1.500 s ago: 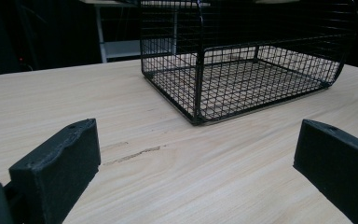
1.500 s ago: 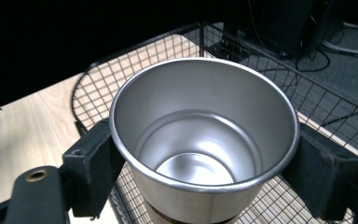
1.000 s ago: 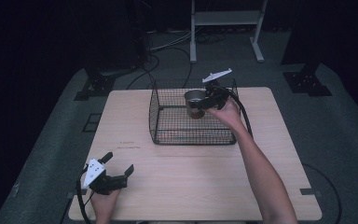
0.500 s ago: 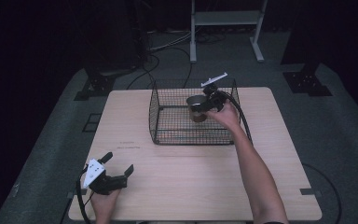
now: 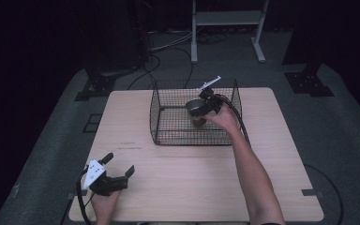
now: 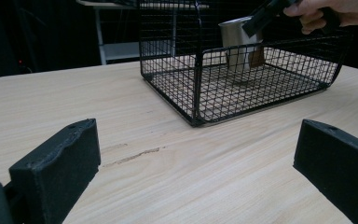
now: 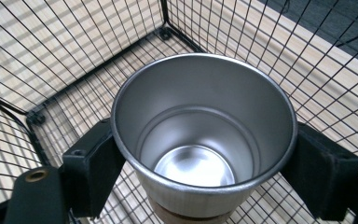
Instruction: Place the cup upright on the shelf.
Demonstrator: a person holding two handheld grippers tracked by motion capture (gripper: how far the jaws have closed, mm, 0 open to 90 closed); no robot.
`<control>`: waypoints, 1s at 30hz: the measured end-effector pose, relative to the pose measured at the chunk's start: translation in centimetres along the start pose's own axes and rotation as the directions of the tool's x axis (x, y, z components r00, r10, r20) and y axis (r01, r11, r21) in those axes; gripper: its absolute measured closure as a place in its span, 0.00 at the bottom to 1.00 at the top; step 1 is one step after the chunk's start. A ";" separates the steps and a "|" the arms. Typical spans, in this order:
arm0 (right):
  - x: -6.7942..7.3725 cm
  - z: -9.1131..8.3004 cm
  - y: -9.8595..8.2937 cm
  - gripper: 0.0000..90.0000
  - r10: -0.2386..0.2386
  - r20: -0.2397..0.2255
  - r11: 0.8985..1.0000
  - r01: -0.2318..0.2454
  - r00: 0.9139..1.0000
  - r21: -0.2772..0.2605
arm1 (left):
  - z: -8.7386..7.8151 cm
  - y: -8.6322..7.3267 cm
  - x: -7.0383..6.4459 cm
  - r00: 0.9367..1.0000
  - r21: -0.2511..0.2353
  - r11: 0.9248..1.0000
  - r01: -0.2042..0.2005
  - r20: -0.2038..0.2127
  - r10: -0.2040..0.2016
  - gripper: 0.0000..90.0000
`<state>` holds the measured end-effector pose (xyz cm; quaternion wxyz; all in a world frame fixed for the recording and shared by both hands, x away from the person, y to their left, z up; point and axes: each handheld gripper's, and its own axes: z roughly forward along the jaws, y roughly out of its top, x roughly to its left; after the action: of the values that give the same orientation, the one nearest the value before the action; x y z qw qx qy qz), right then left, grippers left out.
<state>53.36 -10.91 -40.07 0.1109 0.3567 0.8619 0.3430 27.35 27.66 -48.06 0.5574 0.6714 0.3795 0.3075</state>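
A steel cup [image 7: 200, 140] with a brown base stands upright and empty between the two jaws of my right gripper [image 7: 200, 168], which is shut on its sides. In the high view that right gripper [image 5: 201, 108] holds the cup [image 5: 195, 107] inside the black wire basket [image 5: 168, 136], just above the basket floor. The left gripper view shows the cup [image 6: 240, 44] behind the mesh, its base near the basket floor. My left gripper [image 5: 118, 165] rests open near the table's front left, holding nothing; its jaws stand far apart in the left gripper view.
The wire basket [image 6: 196, 88] stands at the back middle of the wooden table [image 5: 206, 187]. Beyond the table are cables on the floor and a white metal stand [image 5: 225, 18].
My right gripper has lowered the cup from the basket's right rim down and leftward into the basket. The left gripper has not moved.
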 end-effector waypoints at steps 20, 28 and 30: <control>0.5 1.0 -0.2 0.16 -0.052 0.034 0.996 0.050 0.998 0.074 | -0.1 0.0 0.1 1.000 -0.001 1.000 -0.003 -0.007 0.003 0.00; 0.3 0.8 -0.3 0.15 -0.033 0.014 0.997 0.032 0.999 0.076 | -0.1 0.0 0.1 1.000 -0.003 1.000 0.000 -0.009 0.000 0.00; 0.3 0.8 -0.3 0.15 -0.035 0.015 0.996 0.034 0.999 0.079 | -0.1 0.0 0.1 1.000 -0.003 1.000 0.001 -0.009 -0.001 0.00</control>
<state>53.27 -10.46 -40.83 0.1099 0.3486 0.8799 0.3037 27.38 27.79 -48.03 0.5567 0.6689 0.3822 0.3109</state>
